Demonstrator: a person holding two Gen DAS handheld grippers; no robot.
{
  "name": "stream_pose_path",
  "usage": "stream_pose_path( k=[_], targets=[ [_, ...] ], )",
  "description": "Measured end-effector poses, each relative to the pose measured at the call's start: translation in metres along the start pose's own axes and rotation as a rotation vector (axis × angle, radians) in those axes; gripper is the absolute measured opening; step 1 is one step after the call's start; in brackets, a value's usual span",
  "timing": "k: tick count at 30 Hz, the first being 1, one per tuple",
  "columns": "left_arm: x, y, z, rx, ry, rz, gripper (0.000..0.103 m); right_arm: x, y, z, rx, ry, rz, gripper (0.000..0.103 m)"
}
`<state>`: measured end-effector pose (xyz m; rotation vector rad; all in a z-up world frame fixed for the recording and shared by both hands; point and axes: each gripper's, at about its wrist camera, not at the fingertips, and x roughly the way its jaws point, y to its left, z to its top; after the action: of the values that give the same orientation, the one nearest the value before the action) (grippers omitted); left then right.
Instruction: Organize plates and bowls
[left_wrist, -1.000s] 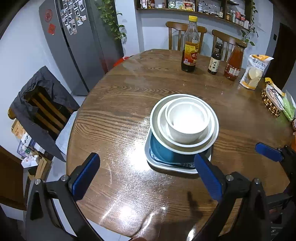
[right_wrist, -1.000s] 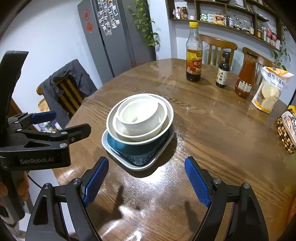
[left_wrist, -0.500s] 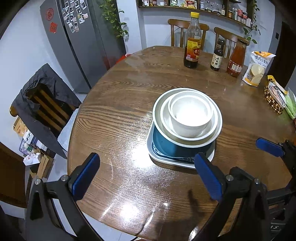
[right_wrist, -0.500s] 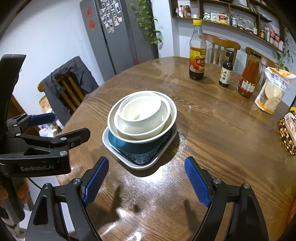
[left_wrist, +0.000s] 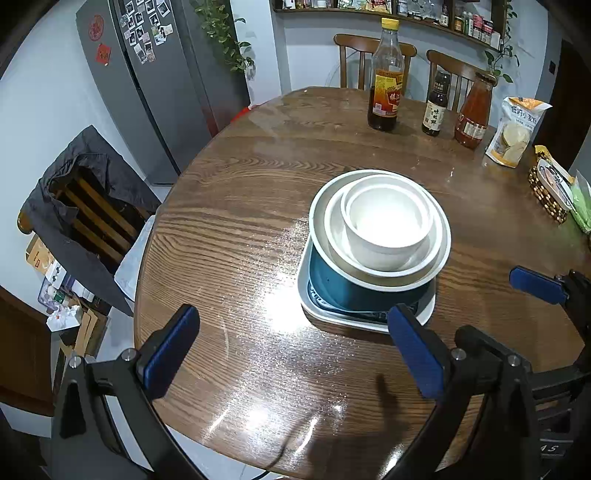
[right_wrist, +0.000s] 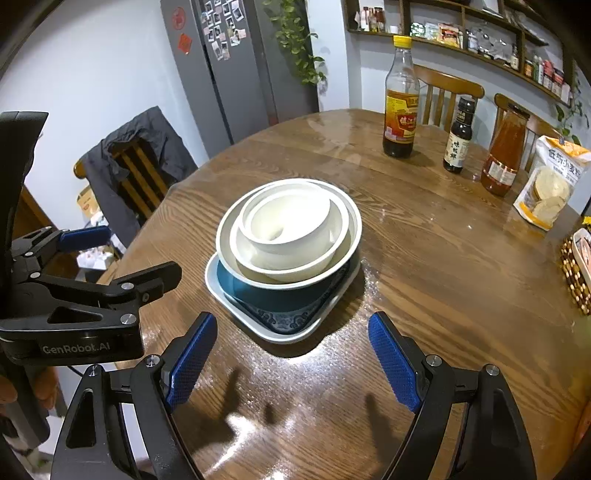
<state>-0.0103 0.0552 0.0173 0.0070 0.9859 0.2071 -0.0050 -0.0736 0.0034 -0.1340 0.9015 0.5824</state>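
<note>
On the round wooden table (left_wrist: 240, 221) (right_wrist: 424, 258) stands one stack. A square white plate (left_wrist: 321, 314) (right_wrist: 258, 325) with a blue pattern is at the bottom. On it sits a teal bowl (left_wrist: 343, 291) (right_wrist: 266, 291), then a white bowl (left_wrist: 334, 236) (right_wrist: 240, 247). A small white bowl (left_wrist: 388, 225) (right_wrist: 288, 225) is on top. My left gripper (left_wrist: 291, 352) (right_wrist: 122, 254) hovers open, near and to the left of the stack. My right gripper (right_wrist: 291, 360) (left_wrist: 535, 284) is open just in front of the plate, holding nothing.
At the table's far side stand a tall sauce bottle (right_wrist: 400, 107), a small dark bottle (right_wrist: 458, 144) and an orange-red bottle (right_wrist: 504, 158). A snack bag (right_wrist: 554, 184) and a beaded basket (right_wrist: 576, 273) lie at the right. A chair with a dark jacket (left_wrist: 74, 206) is on the left.
Both views shift only slightly. The stack has not moved and both grippers stay open.
</note>
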Motion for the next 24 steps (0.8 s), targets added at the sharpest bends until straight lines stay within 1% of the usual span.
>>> stream_pose_path(
  k=[12, 24],
  targets=[
    [0.005, 0.013, 0.001, -0.016, 0.006, 0.008, 0.102, 0.01, 0.008, 0.003, -0.02, 0.029, 0.003, 0.084],
    [0.006, 0.013, 0.002, -0.013, 0.002, 0.009, 0.102, 0.009, 0.009, 0.006, -0.019, 0.027, -0.012, 0.084]
  ],
)
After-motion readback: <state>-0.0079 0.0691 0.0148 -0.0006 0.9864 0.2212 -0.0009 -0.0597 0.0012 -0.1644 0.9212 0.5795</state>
